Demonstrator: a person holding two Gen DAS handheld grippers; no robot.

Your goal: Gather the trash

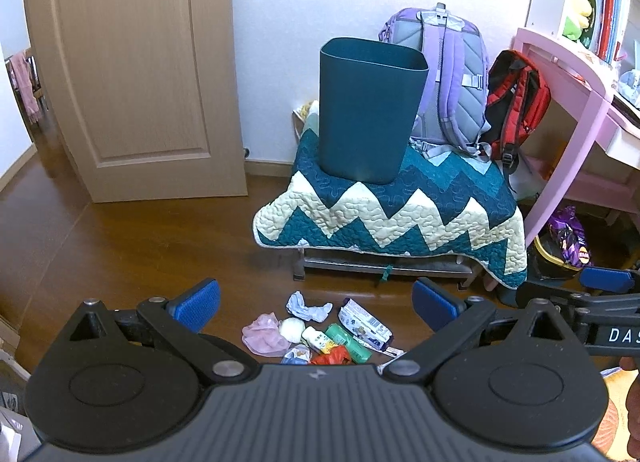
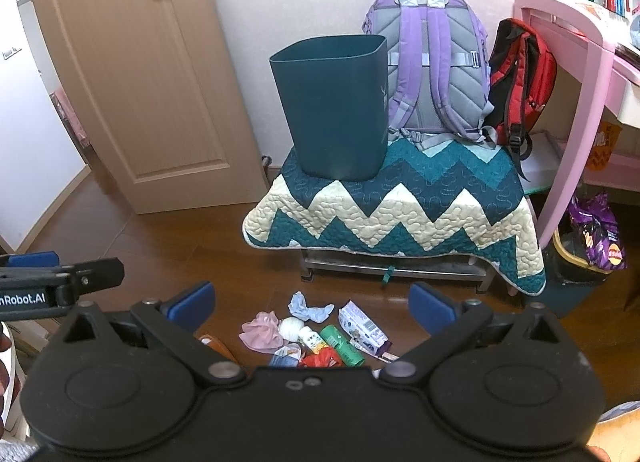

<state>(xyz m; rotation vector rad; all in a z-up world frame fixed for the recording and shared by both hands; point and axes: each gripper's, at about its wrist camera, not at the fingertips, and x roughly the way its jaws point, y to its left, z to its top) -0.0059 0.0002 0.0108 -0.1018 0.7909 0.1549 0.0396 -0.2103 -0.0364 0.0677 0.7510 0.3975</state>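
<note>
With both jaws wide and empty, the near trash pile should be taken piecewise, then dropped into the bin.

The bin stands on the left part of the bench. The backpack stands behind it to the right, against the wall, and a second bag hangs at its right. The trash lies on the floor before the bench. The door is at the left, the desk at the right.
</note>
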